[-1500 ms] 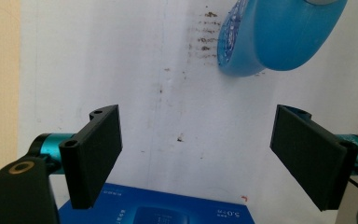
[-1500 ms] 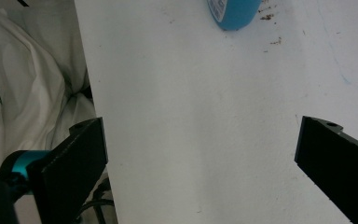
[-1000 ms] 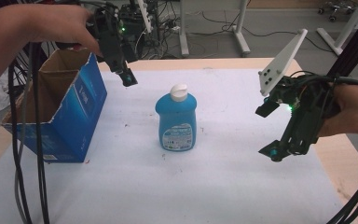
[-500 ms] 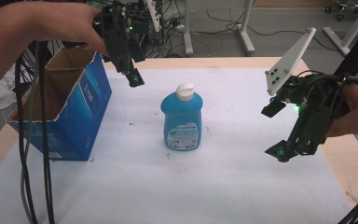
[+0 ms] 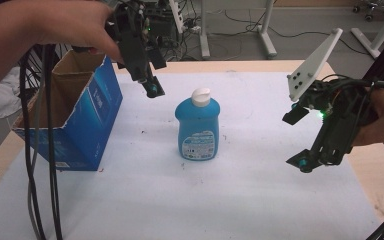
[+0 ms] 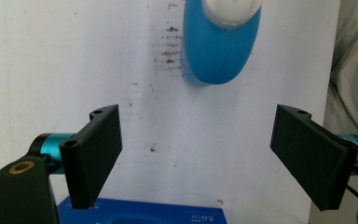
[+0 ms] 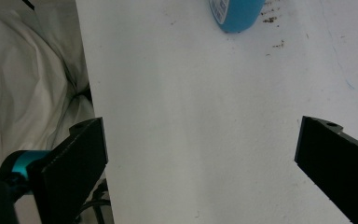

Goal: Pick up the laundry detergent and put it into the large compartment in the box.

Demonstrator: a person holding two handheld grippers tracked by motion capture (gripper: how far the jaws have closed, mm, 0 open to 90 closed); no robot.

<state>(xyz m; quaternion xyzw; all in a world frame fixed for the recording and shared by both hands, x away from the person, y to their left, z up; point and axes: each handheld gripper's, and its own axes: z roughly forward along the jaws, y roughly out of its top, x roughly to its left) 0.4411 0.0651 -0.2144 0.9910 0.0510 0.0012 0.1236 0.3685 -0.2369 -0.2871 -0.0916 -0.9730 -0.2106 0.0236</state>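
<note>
Both tongs, left (image 5: 152, 90) and right (image 5: 300, 137), gape empty; bottle (image 5: 197, 129) looks rigid, slick: I'd grip its flat sides.

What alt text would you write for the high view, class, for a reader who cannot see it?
A blue bottle with a white cap stands upright mid-table on a white cover, with open tongs held above the table on either side. The left tongs hang near an open blue cardboard box; the right tongs hover at the table's right.
</note>
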